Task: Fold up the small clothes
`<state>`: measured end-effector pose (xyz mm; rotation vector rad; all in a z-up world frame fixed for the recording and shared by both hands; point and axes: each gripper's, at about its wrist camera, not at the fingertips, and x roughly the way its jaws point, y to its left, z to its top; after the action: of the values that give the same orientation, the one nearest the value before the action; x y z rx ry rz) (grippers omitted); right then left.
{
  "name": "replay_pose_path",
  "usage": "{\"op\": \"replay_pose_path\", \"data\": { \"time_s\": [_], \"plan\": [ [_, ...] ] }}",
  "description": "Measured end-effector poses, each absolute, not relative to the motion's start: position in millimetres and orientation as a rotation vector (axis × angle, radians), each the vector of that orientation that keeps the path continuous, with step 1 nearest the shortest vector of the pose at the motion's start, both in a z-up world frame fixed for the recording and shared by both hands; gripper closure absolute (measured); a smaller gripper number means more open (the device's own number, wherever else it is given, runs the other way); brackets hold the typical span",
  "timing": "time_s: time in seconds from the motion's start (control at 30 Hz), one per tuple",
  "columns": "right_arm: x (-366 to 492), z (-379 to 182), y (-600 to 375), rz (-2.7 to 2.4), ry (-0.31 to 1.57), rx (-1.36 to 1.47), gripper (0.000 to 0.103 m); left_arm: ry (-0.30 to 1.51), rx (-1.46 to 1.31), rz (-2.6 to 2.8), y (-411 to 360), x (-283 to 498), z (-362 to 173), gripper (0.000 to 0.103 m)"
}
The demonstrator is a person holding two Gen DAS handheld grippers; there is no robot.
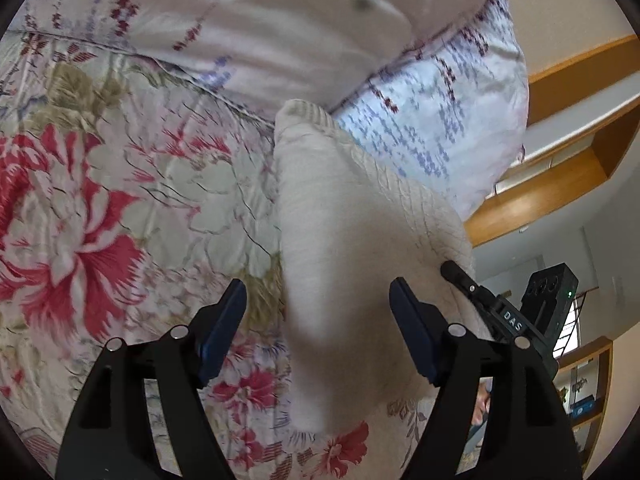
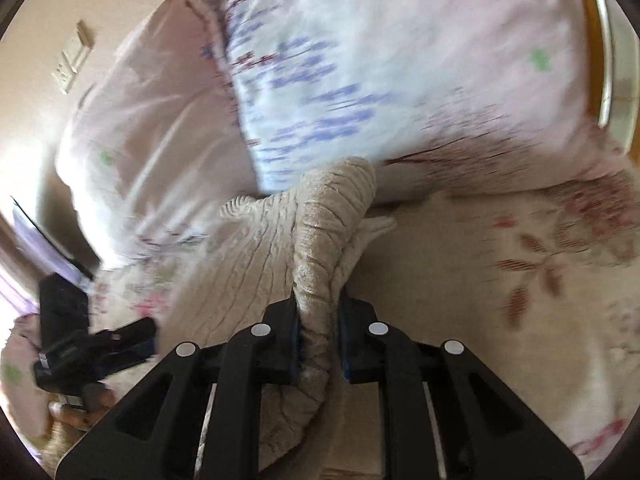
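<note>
Currently the right gripper (image 2: 318,344) has its jaws clamped together on a bunched fold of the cream ribbed knit garment (image 2: 320,248). The pinched cloth rises straight ahead of the jaws as a twisted ridge, and the rest of it spreads out to the left of them across the floral quilted bedspread (image 2: 500,280). Beyond the tip of the ridge sits a white pillow with blue and maroon print (image 2: 360,80); image is motion-blurred there.

Left gripper (image 1: 318,324): jaws stand wide apart, nothing between the blue pads (image 1: 224,328) is gripped. The same cream ribbed knit garment (image 1: 340,220) hangs in the gap between the jaws and runs ahead of them, lifted off the floral quilted bedspread (image 1: 100,220). Whether the cloth touches the right-hand pad cannot be told. Just beyond the right-hand jaw, the black finger of the right gripper (image 1: 464,280) meets the garment's edge. Ahead of the jaws, past the garment's far end, the white pillow with blue and maroon print (image 1: 440,112) rests on the bedspread. Wooden shelving (image 1: 560,184) shows to the right of it.

In the right wrist view the left gripper (image 2: 132,340) sits low to the left of the jaws, its state not readable from there.
</note>
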<state>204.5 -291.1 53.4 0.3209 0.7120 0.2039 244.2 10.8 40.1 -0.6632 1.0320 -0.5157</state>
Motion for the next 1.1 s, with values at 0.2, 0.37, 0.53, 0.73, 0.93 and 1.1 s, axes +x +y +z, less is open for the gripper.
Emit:
{"op": "replay_pose_path", "data": {
  "time_s": [0.2, 0.37, 0.53, 0.73, 0.93, 1.1],
  "plan": [
    [197.5, 39.2, -334.7, 0.046, 0.744, 0.267, 0.088, 1.059, -0.618, -0.545, -9.9, 244.6, 36.8, 0.029],
    [196.7, 31.6, -339.4, 0.038, 0.728, 0.273, 0.088, 1.082, -0.589, -0.569, -23.5, 241.2, 31.3, 0.029],
    [186.4, 53.1, -344.7, 0.035, 0.631, 0.283, 0.088, 1.086, -0.567, -0.584, -30.2, 238.3, 28.0, 0.029],
    [206.6, 8.1, -375.0, 0.004, 0.762, 0.407, 0.087, 1.104, -0.559, -0.603, -41.9, 235.7, 19.0, 0.029],
    [197.4, 13.2, -386.3, 0.012, 0.702, 0.463, 0.088, 1.103, -0.553, -0.617, -47.8, 232.4, 15.8, 0.029],
    [196.1, 5.7, -395.5, 0.029, 0.722, 0.524, 0.08, 1.099, -0.554, -0.623, -49.9, 232.7, 16.5, 0.029]
  ]
}}
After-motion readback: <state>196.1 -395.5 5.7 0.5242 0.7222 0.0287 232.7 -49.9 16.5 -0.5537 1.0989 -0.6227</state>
